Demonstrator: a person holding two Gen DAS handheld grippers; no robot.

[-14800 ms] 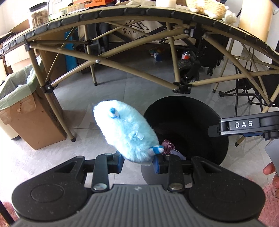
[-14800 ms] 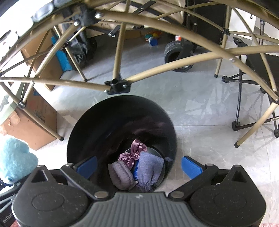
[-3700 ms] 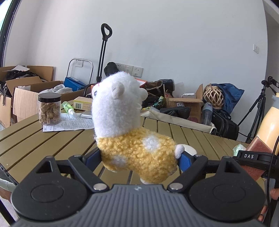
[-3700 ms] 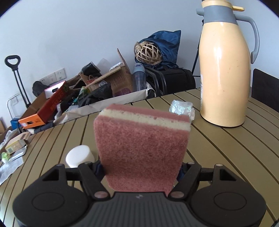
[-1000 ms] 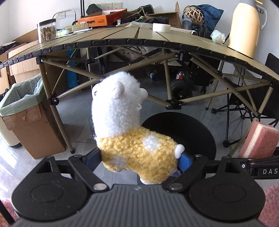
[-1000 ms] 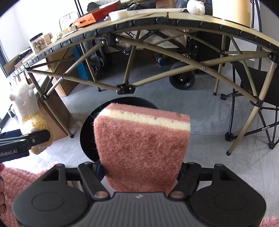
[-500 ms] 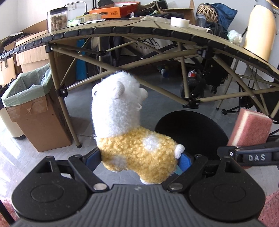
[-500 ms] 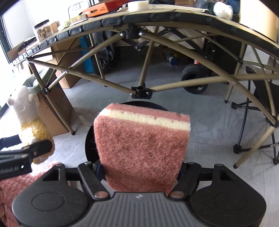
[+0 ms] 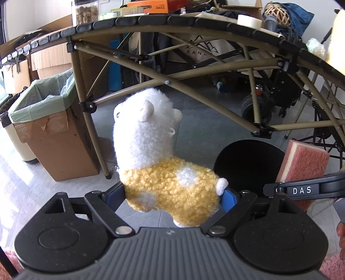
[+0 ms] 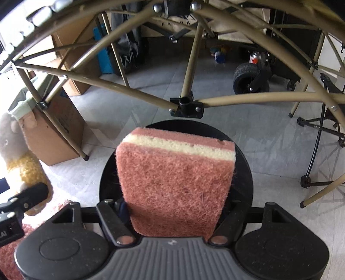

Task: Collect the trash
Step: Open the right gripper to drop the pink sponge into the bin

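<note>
- Left tool [image 9: 173, 197] clamped on the plush alpaca [image 9: 159, 163] at its yellow body; long axis upright, white head toward 12 o'clock, face toward 10.
- Right tool [image 10: 174, 212] clamped on the pink sponge [image 10: 174, 183], standing on end with its cream layer uppermost, directly over the black bin [image 10: 243, 172] (contents hidden by the sponge).
- Grey tiled floor [image 10: 269, 137]; counter [image 9: 151, 20] frame at 12 o'clock; lined cardboard box [image 9: 56, 137] at 9.
- Pink rug [image 10: 8, 254] cut off at frame edge.
</note>
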